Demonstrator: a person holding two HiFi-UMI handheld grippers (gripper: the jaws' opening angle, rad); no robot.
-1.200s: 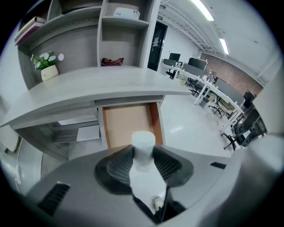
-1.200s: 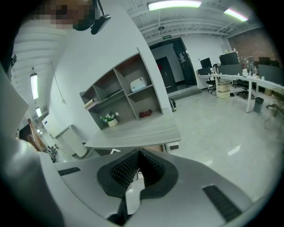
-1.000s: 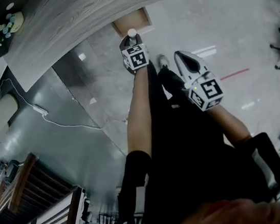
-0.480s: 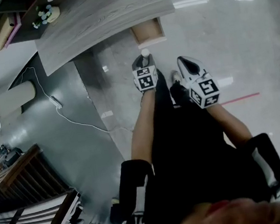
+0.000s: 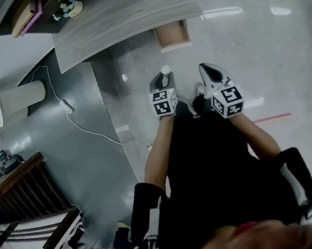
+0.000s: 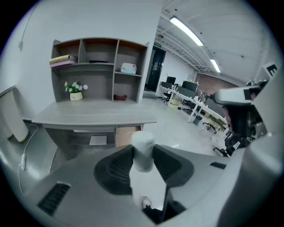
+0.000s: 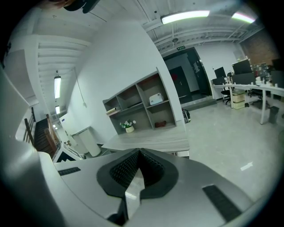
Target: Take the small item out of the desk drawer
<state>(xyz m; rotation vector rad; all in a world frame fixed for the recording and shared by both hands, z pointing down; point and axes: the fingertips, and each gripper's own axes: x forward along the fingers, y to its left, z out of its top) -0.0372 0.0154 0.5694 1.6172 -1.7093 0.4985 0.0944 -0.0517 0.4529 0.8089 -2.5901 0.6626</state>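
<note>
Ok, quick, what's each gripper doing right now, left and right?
Left gripper: closed on the small white cylinder.
Right gripper: closed, nothing between its jaws.

The person wears black clothes (image 5: pixel 208 165); the grey left tongs (image 5: pixel 164 74) and right tongs (image 5: pixel 205 68) each bear a black-and-white marker cube (image 5: pixel 164 102).

The head camera looks steeply down from high up, and the desk (image 5: pixel 123 16) lies far ahead. Cameras on the left gripper (image 5: pixel 164 77) and right gripper (image 5: pixel 206 69) look forward past their jaws at that same desk.
</note>
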